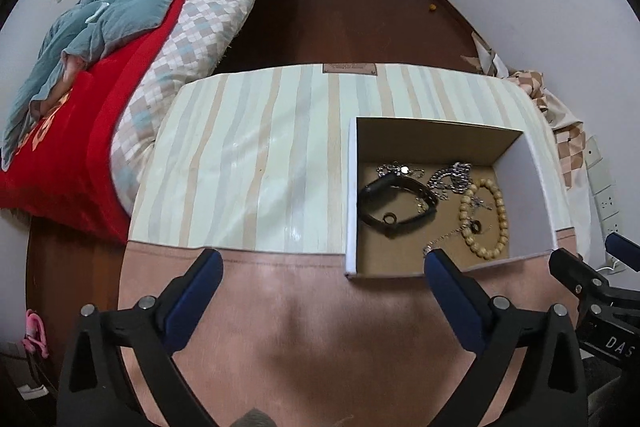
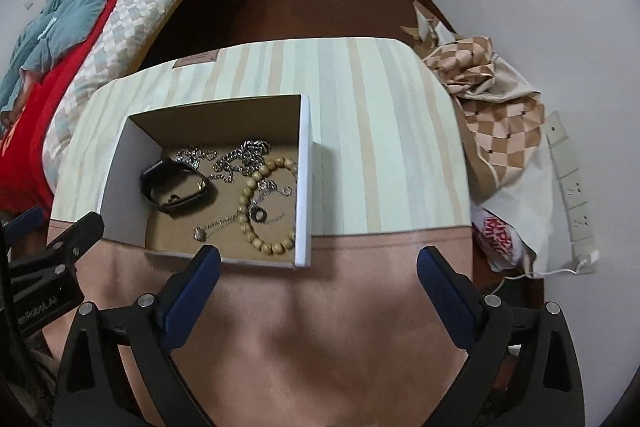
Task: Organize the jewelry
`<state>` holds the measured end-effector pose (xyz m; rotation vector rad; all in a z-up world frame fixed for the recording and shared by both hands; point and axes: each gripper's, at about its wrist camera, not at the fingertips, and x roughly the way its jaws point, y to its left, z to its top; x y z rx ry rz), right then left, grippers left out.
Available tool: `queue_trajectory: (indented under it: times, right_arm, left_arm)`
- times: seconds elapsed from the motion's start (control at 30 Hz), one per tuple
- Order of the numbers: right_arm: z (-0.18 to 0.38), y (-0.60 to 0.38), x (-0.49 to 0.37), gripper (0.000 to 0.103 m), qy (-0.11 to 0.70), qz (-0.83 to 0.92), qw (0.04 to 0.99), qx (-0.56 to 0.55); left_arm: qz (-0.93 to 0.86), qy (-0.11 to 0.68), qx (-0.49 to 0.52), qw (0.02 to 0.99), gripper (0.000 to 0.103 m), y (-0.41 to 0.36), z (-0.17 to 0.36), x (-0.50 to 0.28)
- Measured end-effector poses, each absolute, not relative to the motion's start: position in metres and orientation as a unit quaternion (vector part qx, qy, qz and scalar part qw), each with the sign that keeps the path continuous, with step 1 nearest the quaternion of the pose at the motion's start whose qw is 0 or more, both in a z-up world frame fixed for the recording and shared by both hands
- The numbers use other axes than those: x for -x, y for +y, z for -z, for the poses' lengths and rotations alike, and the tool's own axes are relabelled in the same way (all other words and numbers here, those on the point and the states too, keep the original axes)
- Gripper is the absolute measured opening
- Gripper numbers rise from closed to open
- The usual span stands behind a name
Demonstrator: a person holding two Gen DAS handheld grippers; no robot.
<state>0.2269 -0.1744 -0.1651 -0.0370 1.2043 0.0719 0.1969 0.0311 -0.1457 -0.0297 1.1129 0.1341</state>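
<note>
Jewelry sat w/ all pieces visible inside an open cardboard box (image 2: 305, 163) on the striped bench (image 2: 380, 131), box at approx 10 o'clock from the right gripper (image 2: 318, 265) and 1 o'clock from the left gripper (image 1: 324, 265). No loose pieces showed on the bench top, so by my read the task was at or near its end.

Both grippers hung over the near pink edge of the bench, jaws spread wide, nothing between them. Right gripper's left pad overlapped the box's near wall in its own view; contact couldn't be told.

Largest to smallest in the box:
- Black watch band (image 2: 176, 189), at 9 o'clock in the box. Prob. light, springy, rubbery; take it across the strap, not the face.
- Wooden bead bracelet (image 2: 260, 205), at 4 o'clock, lying flat. Beads hard and round, likely to roll in the pads; pinch one side of the loop.
- Silver chains (image 2: 244, 157), heaped at 12 o'clock, and a thinner chain (image 2: 216, 225) at 6 o'clock. Limp, slippery, tangle-prone; grab a bunched part, lift slow.
- Small dark ring (image 2: 259, 214), inside the bead loop. Tiny, stiff; hardest to pinch, easy to flick away.

Chains and bracelet overlapped, so lifting one would prob. drag another. Bed (image 1: 120, 75) lay at 10 o'clock beyond the bench.
</note>
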Motion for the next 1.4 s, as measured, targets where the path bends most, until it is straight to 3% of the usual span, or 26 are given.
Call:
queue_trajectory:
  times: [0.83, 1.13, 1.4]
  right_arm:
    - [-0.031, -0.198, -0.082, 0.1, 0.438, -0.022, 0.899, 0.011]
    - [-0.09, -0.198, -0.052, 0.1, 0.4, -0.022, 0.916, 0.019]
    - [-0.102, -0.199, -0.044, 0.1, 0.406, -0.029, 0.913, 0.018]
  left_arm:
    - [-0.04, 0.425, 0.032, 0.904, 0.103, 0.013, -0.023, -0.077]
    - [-0.041, 0.413, 0.032, 0.909, 0.103, 0.01, -0.058, -0.051]
    - [-0.042, 0.42, 0.035, 0.906, 0.103, 0.01, -0.064, -0.045]
